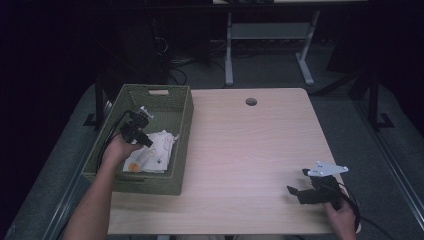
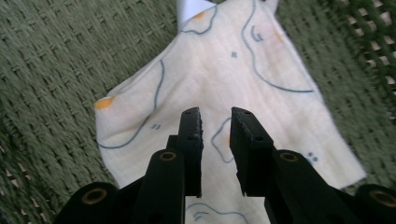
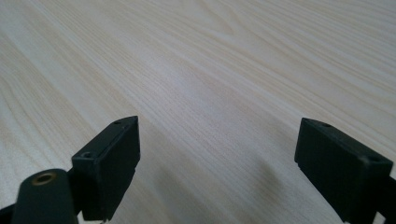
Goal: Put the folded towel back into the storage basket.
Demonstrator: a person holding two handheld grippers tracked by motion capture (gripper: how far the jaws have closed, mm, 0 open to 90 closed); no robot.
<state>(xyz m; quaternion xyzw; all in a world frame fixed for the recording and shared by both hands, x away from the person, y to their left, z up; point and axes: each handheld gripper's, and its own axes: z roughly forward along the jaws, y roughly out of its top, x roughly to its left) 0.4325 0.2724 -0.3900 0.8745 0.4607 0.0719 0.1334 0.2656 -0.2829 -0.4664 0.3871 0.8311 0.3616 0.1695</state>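
A cream cloth [image 1: 156, 149] with blue line drawings and orange spots lies crumpled on the floor of a green woven basket [image 1: 186, 131] at the table's left. My left gripper [image 1: 144, 140] is inside the basket, just above the cloth [image 2: 233, 65]. In the left gripper view its jaws [image 2: 215, 114] stand a narrow gap apart with nothing between them, so it is open. My right gripper [image 1: 298, 181] hovers low over the bare wood at the table's near right corner. Its jaws [image 3: 217, 140] are spread wide and hold nothing.
The light wooden table [image 1: 250, 145] has a round cable hole [image 1: 251, 101] near its far edge. The basket's walls [image 2: 56, 70] close in around the left gripper. Behind the table stands a white desk frame [image 1: 265, 35] on a dark floor.
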